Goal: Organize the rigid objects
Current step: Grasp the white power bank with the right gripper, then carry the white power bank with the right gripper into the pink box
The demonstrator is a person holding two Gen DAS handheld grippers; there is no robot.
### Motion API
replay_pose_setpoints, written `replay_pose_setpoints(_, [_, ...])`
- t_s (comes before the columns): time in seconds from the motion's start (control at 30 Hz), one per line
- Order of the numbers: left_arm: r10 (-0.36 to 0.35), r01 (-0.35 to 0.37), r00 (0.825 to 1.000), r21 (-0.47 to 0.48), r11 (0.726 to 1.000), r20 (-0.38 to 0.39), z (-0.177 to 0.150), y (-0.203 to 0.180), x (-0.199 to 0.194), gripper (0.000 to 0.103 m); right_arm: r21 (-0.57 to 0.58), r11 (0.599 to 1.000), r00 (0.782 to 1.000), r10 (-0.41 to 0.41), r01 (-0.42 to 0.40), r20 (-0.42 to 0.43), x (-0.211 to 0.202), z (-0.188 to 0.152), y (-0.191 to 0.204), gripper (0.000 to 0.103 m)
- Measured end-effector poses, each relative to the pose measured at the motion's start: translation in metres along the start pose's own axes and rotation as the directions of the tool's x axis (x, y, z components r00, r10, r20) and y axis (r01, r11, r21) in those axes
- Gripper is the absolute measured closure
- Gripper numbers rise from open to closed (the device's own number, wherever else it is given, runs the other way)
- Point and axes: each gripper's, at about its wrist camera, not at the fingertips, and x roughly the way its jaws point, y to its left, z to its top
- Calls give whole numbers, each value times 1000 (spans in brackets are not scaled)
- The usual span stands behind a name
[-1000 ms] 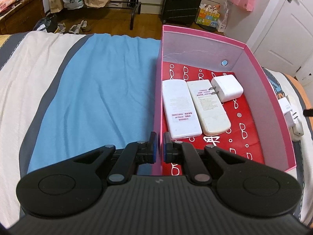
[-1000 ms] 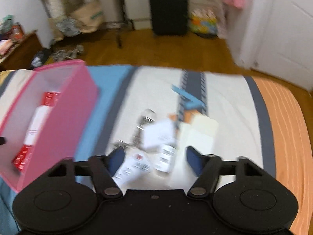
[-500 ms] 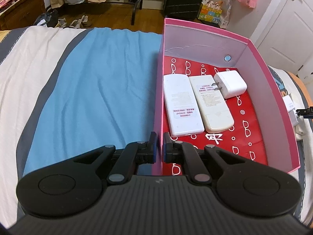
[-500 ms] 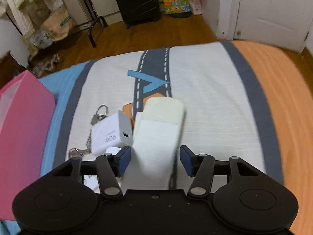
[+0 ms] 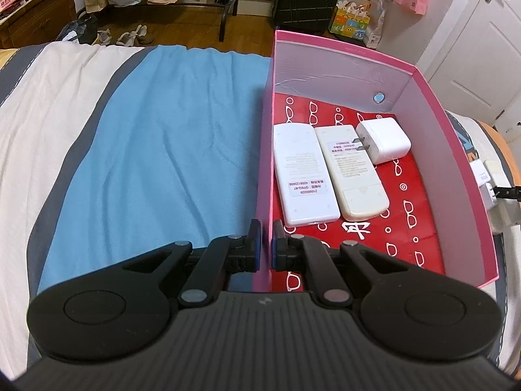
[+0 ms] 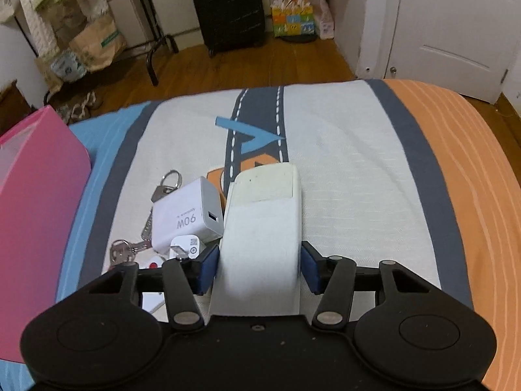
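A pink box (image 5: pixel 342 62) with a red patterned floor sits on the bed. It holds two white remotes (image 5: pixel 302 176) (image 5: pixel 351 169) side by side and a white charger (image 5: pixel 384 138). My left gripper (image 5: pixel 264 244) is shut on the box's left wall near its front corner. In the right wrist view my right gripper (image 6: pixel 259 268) is open, with its pads on either side of a white remote (image 6: pixel 263 221) lying on the bed. A white 90W charger (image 6: pixel 189 215) lies just left of that remote.
Keys on a ring (image 6: pixel 162 189), a small white plug (image 6: pixel 187 249) and a white fob with a red button (image 6: pixel 153 264) lie left of my right gripper. The pink box's outer wall (image 6: pixel 35 211) stands further left. The bed's far edge drops to a wooden floor (image 6: pixel 254 68).
My right gripper moved forward over the white remote, which now sits deeper between the pads. My left gripper keeps its hold on the box wall; the view shifted only slightly.
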Motion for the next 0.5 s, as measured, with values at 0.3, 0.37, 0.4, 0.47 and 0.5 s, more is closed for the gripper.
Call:
replay_pose_setpoints(0.3, [-1,1,1000,0,1000,11,1,1,-3,97,12,1000,1000,8,-8,22,-11,-14,4,45])
replay_pose_setpoints(0.37, [-3,3,1000,-2,1000,12,1,1,-4,97,20,1000,999,14,-15,48,-18,-15,5,45])
replay_pose_setpoints(0.4, [-3,3,1000,-1,1000,14,1,2,-4,97,24,999,998,20,-22,64,-23,-14,6,45])
replay_pose_setpoints(0.47, [6,-7,1000,31,1000,25,0,-2,-5,98,25,1000,994,9,-11,107,-36,-13,12,45])
replay_pose_setpoints(0.5, [12,-14,999,50,999,31,-1,-4,-5,99,15,1000,991,-3,1,130,-45,-13,17,45])
